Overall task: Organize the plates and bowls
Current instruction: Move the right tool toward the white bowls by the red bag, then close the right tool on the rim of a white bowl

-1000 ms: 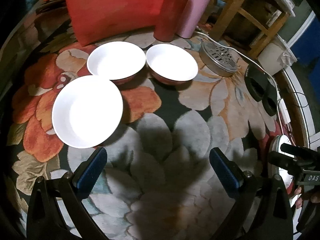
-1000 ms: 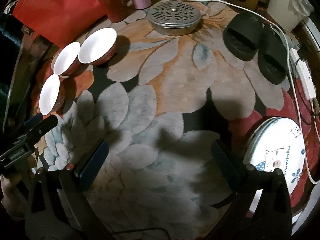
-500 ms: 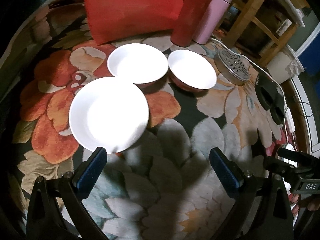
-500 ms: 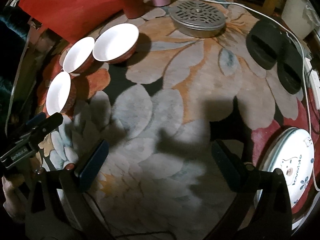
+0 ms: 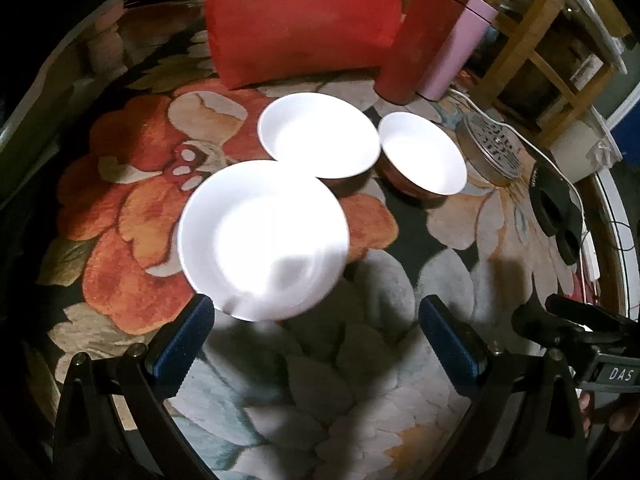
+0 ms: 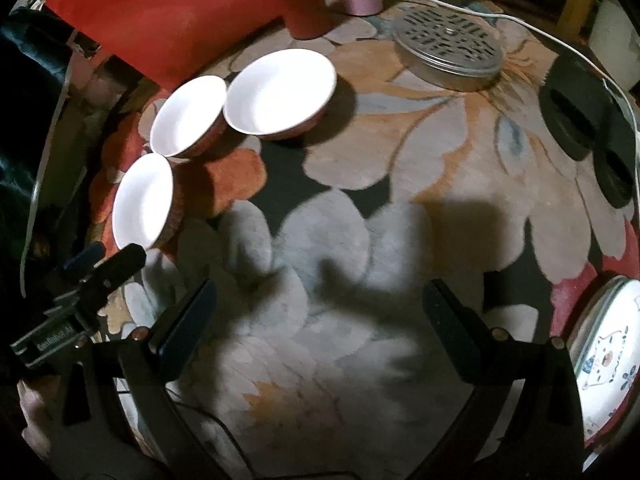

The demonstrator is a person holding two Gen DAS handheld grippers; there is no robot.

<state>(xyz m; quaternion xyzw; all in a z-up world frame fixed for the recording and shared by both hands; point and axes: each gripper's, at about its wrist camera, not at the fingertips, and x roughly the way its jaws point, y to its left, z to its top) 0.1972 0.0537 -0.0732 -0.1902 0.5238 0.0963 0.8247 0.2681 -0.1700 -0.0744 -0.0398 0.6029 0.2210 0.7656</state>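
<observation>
Three bowls, white inside and red-brown outside, stand in an arc on a flowered rug. In the left wrist view the nearest bowl point(image 5: 262, 236) lies just ahead of my open left gripper point(image 5: 314, 340), whose left pad almost reaches its rim. Behind it are the middle bowl point(image 5: 318, 134) and the far bowl point(image 5: 422, 152). The right wrist view shows the same three: near point(image 6: 142, 200), middle point(image 6: 188, 114), far point(image 6: 280, 90). My right gripper point(image 6: 316, 328) is open and empty above the rug. A plate with a bear print point(image 6: 604, 356) lies at the right edge.
A red bag point(image 5: 300, 16), a red flask point(image 5: 426, 36) and a pink flask point(image 5: 460, 48) stand behind the bowls. A perforated metal lid point(image 6: 450, 50), black slippers point(image 6: 588, 128) and a white cable point(image 6: 520, 20) lie to the right. A wooden stool point(image 5: 536, 40) stands beyond.
My left gripper has closed in on the nearest bowl, which now sits larger and more central. The right gripper has drifted forward and left; the bowls look nearer, the bear plate slid toward the edge.
</observation>
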